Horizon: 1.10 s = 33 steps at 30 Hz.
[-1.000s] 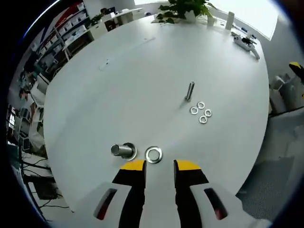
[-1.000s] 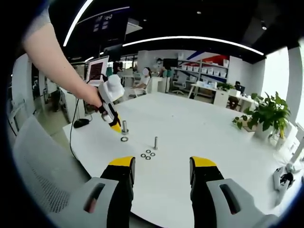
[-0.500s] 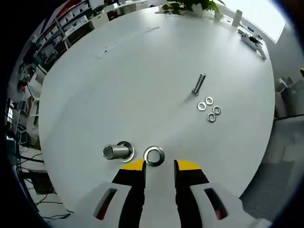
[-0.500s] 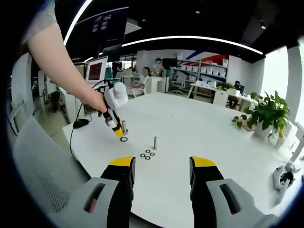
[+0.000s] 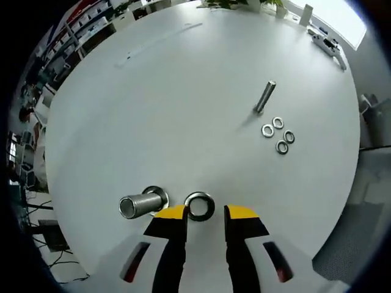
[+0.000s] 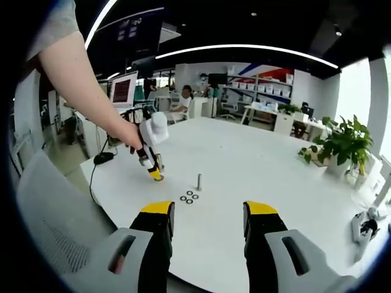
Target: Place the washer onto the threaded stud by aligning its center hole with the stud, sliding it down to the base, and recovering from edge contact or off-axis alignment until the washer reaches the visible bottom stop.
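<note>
In the left gripper view a large steel washer (image 5: 200, 206) lies flat on the white table (image 5: 183, 91), just ahead of my left gripper (image 5: 204, 215), whose yellow-tipped jaws stand open on either side of it. A thick threaded stud (image 5: 137, 205) on a round base stands just left of the washer. In the right gripper view my right gripper (image 6: 208, 218) hangs open above the near table edge with nothing between its jaws. The left gripper (image 6: 156, 176), held by a person's hand, points down at the table there.
A thin upright bolt (image 5: 264, 96) (image 6: 198, 182) stands mid-table with several small washers (image 5: 278, 134) (image 6: 189, 197) beside it. A potted plant (image 6: 345, 146) and a white tool (image 6: 365, 227) sit at the table's far right. Office shelves and desks lie behind.
My left gripper has lowered toward the table; the large washer now sits right at its jaw tips. The right gripper has hardly moved.
</note>
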{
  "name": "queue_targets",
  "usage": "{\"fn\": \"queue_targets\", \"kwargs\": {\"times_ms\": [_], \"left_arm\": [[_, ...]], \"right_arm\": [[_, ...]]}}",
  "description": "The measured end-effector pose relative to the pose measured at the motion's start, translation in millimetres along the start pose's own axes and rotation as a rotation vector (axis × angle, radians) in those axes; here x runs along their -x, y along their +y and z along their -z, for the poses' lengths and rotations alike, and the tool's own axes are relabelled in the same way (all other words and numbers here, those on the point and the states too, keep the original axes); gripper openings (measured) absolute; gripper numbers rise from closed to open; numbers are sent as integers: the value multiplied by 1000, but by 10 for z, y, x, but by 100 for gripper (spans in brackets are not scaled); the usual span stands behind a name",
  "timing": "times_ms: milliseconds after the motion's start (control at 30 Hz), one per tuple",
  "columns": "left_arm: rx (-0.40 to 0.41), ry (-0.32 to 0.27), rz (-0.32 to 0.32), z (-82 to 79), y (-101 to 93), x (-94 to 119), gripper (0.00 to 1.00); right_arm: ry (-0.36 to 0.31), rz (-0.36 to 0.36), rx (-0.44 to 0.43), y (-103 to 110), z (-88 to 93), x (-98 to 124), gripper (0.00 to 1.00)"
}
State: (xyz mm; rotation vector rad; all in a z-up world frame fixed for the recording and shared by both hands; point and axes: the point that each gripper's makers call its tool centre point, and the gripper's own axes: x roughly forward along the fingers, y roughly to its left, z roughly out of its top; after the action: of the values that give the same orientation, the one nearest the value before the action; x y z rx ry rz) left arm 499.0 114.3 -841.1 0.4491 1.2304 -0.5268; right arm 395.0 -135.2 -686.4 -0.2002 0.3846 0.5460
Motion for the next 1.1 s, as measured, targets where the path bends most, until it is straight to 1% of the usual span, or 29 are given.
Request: {"fn": "queue_targets", "kwargs": {"times_ms": [267,367,500,767,900,933,1033,1100], "left_arm": [[6,11,-2,-5,40,-75,22],[-26,24,-12,11,57,-88,22],[-31,29,-14,22,86,-109,22],[-29,26,-5,4,93,-154,23],[-50,21,-4,-31,95,-166,22],[-47,22,2,-31,87,-169,20],[-29,25,12,-22,82,-169,20],[3,35,31,6,77,-167,21]], "right_arm": [[6,1,-1,-4,16,-2,47],[8,-3,0,5,16,-5,47],[6,-2,-2,0,12,-5,47],[10,-1,-1,-6,19,-9,47],[12,3,-1,-12,24,-8,47],[12,3,-2,-11,24,-8,47],[14,4,-3,-15,29,-10,47],[14,5,-3,-16,28,-10,47]]}}
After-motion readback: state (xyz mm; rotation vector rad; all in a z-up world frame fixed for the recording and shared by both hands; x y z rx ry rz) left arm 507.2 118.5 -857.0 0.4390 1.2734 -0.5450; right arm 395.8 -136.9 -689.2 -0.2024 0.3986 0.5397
